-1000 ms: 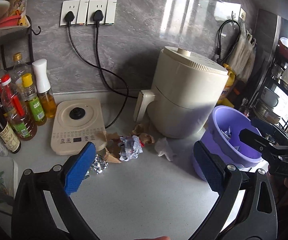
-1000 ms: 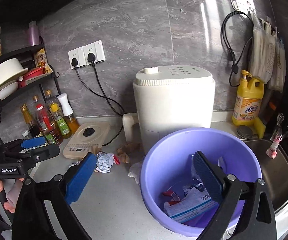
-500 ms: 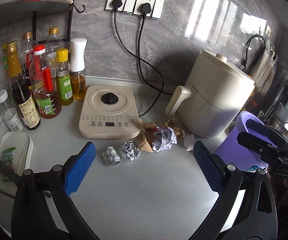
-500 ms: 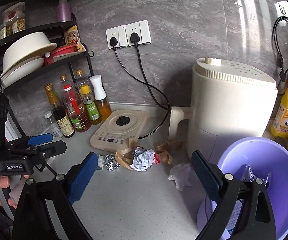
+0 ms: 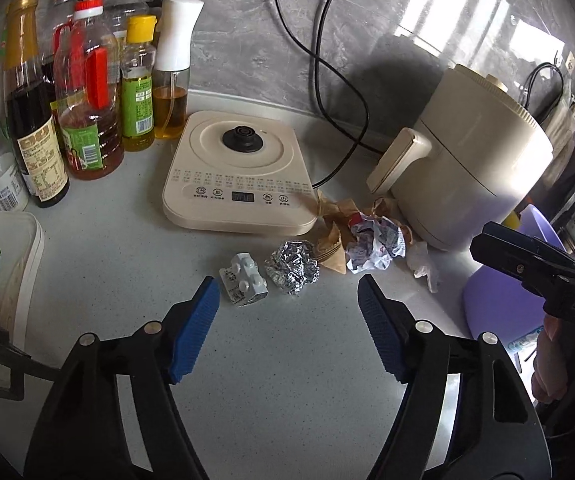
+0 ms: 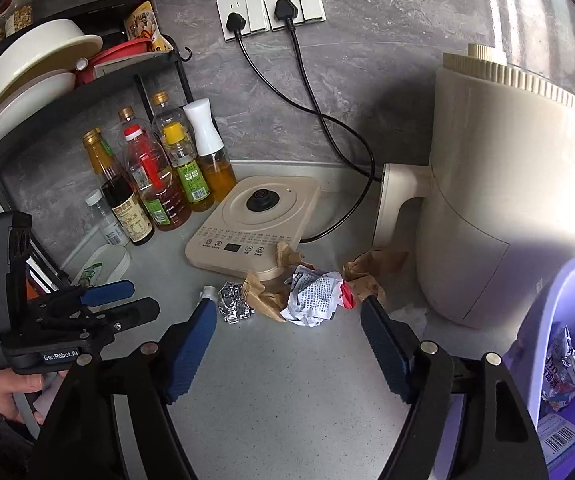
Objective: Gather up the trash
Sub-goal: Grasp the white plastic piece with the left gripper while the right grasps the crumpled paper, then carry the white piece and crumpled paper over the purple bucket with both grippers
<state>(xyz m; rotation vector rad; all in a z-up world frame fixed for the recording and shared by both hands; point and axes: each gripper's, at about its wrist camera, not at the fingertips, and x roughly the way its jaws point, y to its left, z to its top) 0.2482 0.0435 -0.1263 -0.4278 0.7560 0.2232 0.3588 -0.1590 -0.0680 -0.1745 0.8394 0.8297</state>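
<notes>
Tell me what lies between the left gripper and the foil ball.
Left wrist view: only bare countertop between the left gripper and foil ball; a small white piece sits beside.

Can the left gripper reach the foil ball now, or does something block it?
Probably yes. The left gripper is open, and the foil ball lies just ahead on bare counter, with nothing between.

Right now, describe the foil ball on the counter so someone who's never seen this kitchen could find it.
Find the flat cream induction cooker on the counter. Just in front of its near edge lies a row of litter. The foil ball is the shiny crinkled silver lump, between a small white blister pack and brown paper scraps.
</notes>
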